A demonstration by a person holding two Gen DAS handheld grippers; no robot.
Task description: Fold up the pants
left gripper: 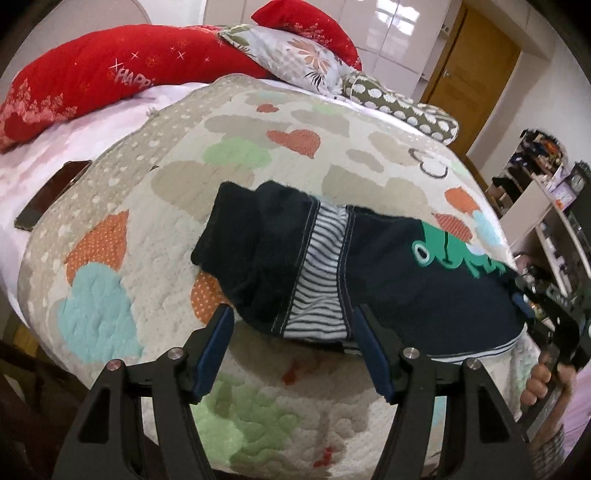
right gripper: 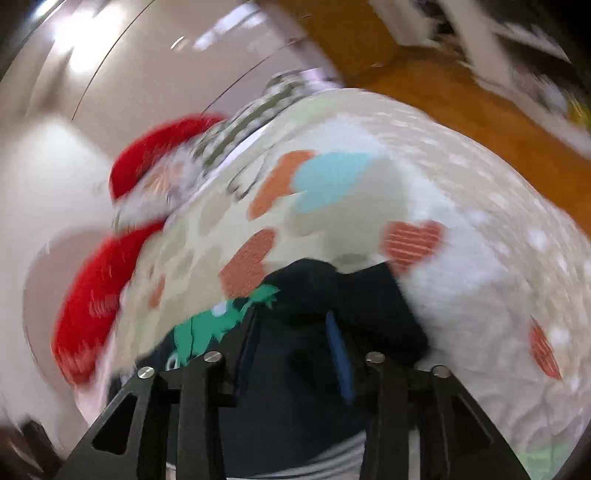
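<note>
while navy pants (left gripper: 369,266) lie bunched on patterned quilt (left gripper: 155,206), left gripper (left gripper: 295,347) hovers at pants' near edge, fingers wide apart, holding nothing, striped panel between tips. right gripper (right gripper: 295,347) over pants (right gripper: 332,295), blurred view; fingers parted, dark cloth between them, grip cannot tell. green print (left gripper: 454,251) on pants' right part. red pillow (left gripper: 92,81) beyond pants, phone (left gripper: 51,195) left of pants.

Soft matt navy knit on the pants (left gripper: 388,258), with a smooth green printed patch. Underneath, the quilt (left gripper: 166,229) looks nubbly, stitched cotton; the wardrobe doors (left gripper: 388,33) gleam glossy.
</note>
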